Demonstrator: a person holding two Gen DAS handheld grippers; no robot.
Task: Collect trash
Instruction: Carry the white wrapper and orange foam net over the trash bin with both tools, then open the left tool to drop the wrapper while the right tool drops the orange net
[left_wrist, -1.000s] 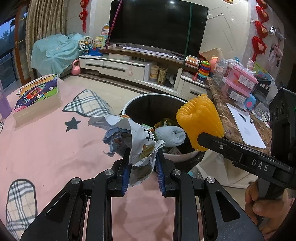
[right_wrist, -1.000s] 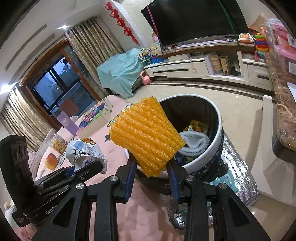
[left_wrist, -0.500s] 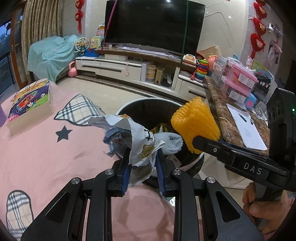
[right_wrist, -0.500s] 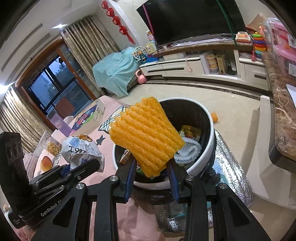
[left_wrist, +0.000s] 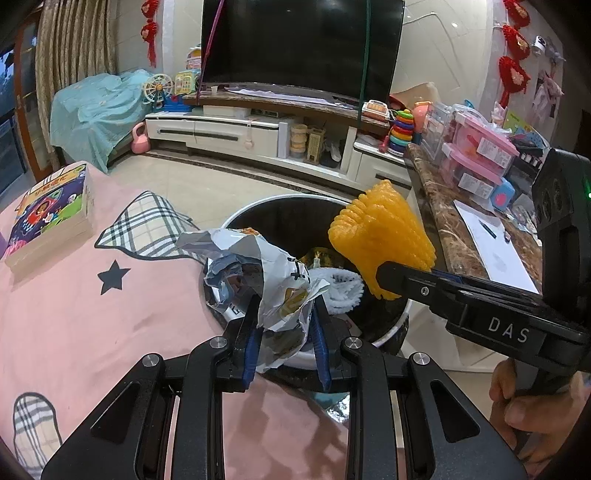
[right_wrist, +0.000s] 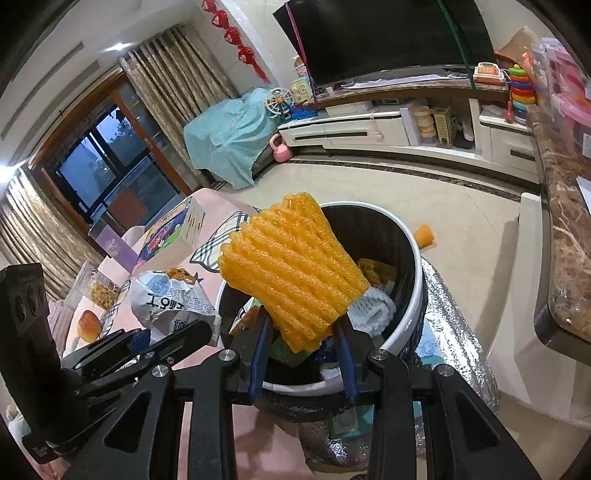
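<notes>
My left gripper (left_wrist: 284, 325) is shut on a crumpled white and blue snack bag (left_wrist: 266, 273) and holds it over the near rim of a round black trash bin (left_wrist: 291, 218) with a white rim. My right gripper (right_wrist: 301, 332) is shut on an orange foam fruit net (right_wrist: 291, 269) and holds it above the bin's (right_wrist: 413, 295) opening. The net also shows in the left wrist view (left_wrist: 380, 236), and the bag in the right wrist view (right_wrist: 170, 302). Inside the bin lie a white foam net (right_wrist: 373, 310) and yellow wrappers.
A pink tablecloth (left_wrist: 92, 314) covers the table beside the bin, with a picture book (left_wrist: 51, 210) on it. A marble counter (left_wrist: 454, 229) with boxes and paper stands right of the bin. A TV stand (left_wrist: 266, 129) runs along the far wall. An orange scrap (right_wrist: 424, 235) lies on the floor.
Both grippers have moved forward toward the bin with their loads; the bin now sits closer and more under them. Both grips are unchanged.
</notes>
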